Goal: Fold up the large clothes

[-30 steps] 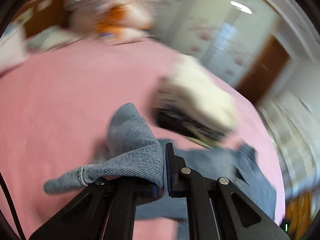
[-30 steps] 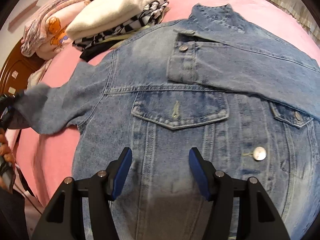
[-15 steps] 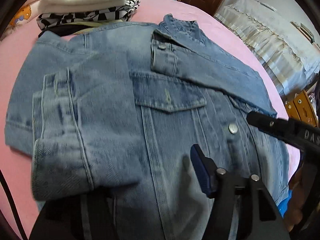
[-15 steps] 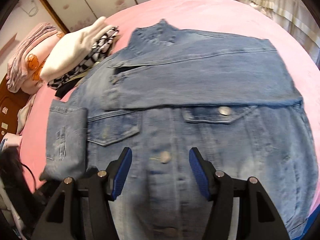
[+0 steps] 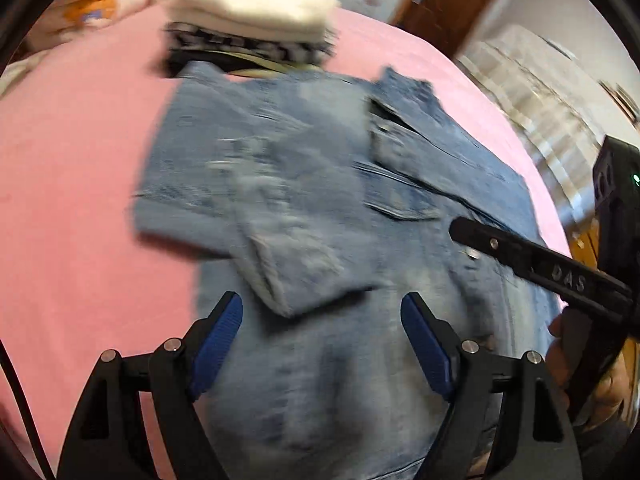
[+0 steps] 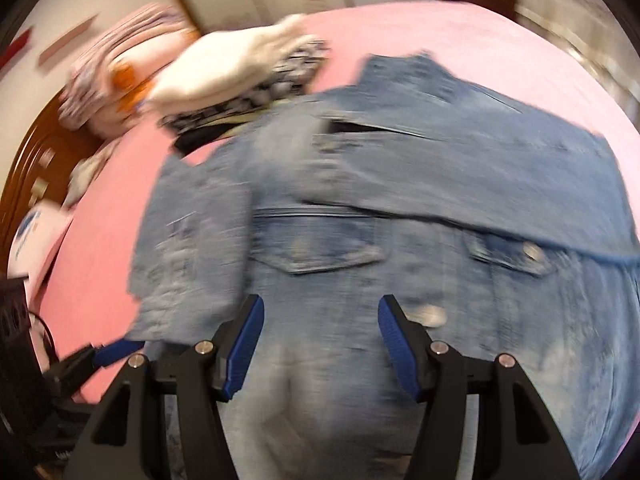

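Note:
A blue denim jacket (image 5: 400,152) (image 6: 440,184) lies front up on the pink bed (image 5: 80,160). Its left sleeve (image 5: 280,248) (image 6: 192,248) is folded in over the front, and the other sleeve (image 6: 500,184) lies across the chest. My left gripper (image 5: 322,312) hovers over the lower front with its jaws opening. The sleeve's cuff lies just ahead of its tips, not pinched. My right gripper (image 6: 320,308) stands open above the button line with nothing between its blue pads. One of its fingers (image 5: 520,256) shows in the left wrist view.
A stack of folded clothes (image 5: 248,12) (image 6: 232,68), cream on top of a black-and-white piece, sits just beyond the jacket's shoulder. Pink bedding with an orange print (image 6: 112,80) lies by the wooden headboard (image 6: 24,168). A brown door (image 5: 452,4) stands behind the bed.
My left gripper carried the sleeve over the jacket's front, let it go and opened wide. The sleeve now lies folded on the jacket. The right gripper stayed open and shifted a little.

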`<action>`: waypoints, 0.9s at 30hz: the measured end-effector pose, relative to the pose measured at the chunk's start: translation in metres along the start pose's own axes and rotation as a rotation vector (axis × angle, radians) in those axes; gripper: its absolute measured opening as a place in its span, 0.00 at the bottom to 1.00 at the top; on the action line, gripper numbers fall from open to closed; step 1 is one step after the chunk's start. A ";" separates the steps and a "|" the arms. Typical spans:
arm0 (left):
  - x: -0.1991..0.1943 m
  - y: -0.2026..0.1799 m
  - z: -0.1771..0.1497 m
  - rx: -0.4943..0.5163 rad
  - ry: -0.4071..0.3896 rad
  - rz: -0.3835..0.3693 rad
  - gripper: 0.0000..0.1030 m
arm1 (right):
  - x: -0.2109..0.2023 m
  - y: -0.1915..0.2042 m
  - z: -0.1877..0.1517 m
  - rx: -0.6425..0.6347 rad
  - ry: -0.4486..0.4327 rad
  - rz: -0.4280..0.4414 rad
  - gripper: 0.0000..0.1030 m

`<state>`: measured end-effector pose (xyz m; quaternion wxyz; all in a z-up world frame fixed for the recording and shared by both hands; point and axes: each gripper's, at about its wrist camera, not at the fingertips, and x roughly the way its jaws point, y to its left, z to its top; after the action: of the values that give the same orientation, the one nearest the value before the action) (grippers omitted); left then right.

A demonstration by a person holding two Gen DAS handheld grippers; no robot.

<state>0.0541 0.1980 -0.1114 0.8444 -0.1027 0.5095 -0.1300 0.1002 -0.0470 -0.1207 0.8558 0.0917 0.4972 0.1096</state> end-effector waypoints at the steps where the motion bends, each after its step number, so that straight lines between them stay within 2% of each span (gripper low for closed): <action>1: -0.008 0.011 -0.003 -0.026 -0.010 0.028 0.78 | 0.002 0.011 0.000 -0.034 0.005 0.015 0.58; 5: -0.018 0.036 -0.011 -0.083 -0.008 0.129 0.78 | 0.012 0.056 -0.004 -0.180 0.019 0.048 0.58; 10: -0.025 0.076 -0.023 -0.210 0.009 0.199 0.78 | 0.022 0.101 -0.018 -0.373 0.041 0.050 0.58; 13: -0.027 0.098 -0.026 -0.276 0.012 0.209 0.78 | 0.026 0.115 -0.032 -0.477 0.056 0.034 0.58; 17: -0.025 0.112 -0.031 -0.320 0.019 0.206 0.78 | 0.033 0.125 -0.048 -0.581 0.064 -0.030 0.58; 22: -0.019 0.112 -0.035 -0.324 0.040 0.182 0.78 | 0.050 0.130 -0.059 -0.651 0.090 -0.080 0.58; 27: -0.014 0.104 -0.033 -0.313 0.048 0.178 0.78 | 0.062 0.145 -0.065 -0.751 0.052 -0.174 0.58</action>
<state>0.0305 0.2997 -0.1465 0.8139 -0.1845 0.5504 0.0238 0.0598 0.1128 -0.1653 0.8231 -0.2735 0.4496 0.2135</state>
